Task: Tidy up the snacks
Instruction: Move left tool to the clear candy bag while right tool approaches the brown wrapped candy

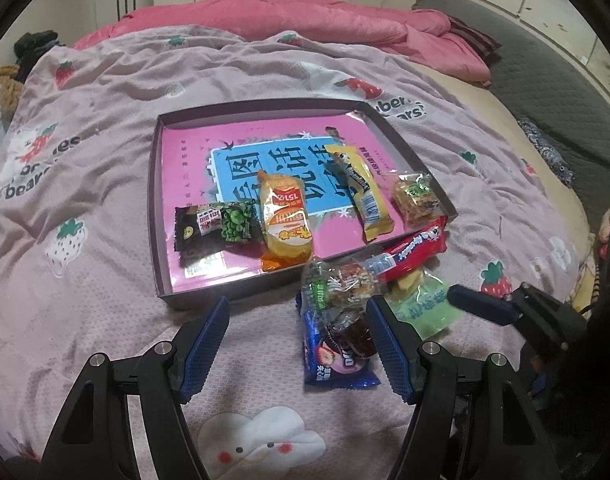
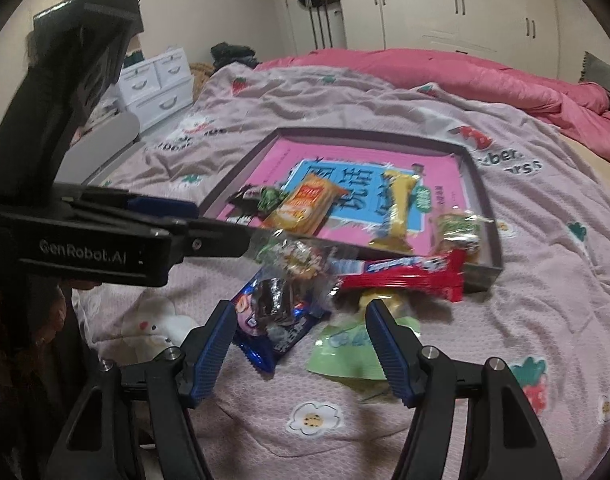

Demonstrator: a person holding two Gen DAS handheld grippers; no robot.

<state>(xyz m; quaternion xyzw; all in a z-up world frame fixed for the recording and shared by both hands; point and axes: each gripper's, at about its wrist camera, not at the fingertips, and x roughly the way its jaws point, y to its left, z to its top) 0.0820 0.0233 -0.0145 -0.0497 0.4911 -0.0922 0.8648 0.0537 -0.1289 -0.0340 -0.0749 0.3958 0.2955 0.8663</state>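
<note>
A dark shallow tray (image 1: 157, 200) (image 2: 494, 216) lined with a pink book lies on the bed. It holds a black-green packet (image 1: 213, 224), an orange packet (image 1: 285, 216), a yellow bar (image 1: 365, 196) and a clear-wrapped square (image 1: 415, 200). In front of the tray lie a red bar (image 1: 413, 252) (image 2: 401, 278), a clear-wrapped snack (image 1: 341, 284), a blue cookie packet (image 1: 333, 360) (image 2: 265, 328) and a pale green packet (image 1: 425, 312) (image 2: 345, 348). My left gripper (image 1: 299, 344) (image 2: 209, 224) hovers open over the blue packet. My right gripper (image 2: 301, 348) is open above the blue and green packets.
A pink strawberry-print sheet (image 1: 105, 160) covers the bed, with a bunched pink quilt (image 1: 325, 24) behind the tray. White drawers (image 2: 161, 80) stand beside the bed and wardrobes (image 2: 465, 4) line the back wall. A person's hand (image 2: 53, 320) holds the left gripper.
</note>
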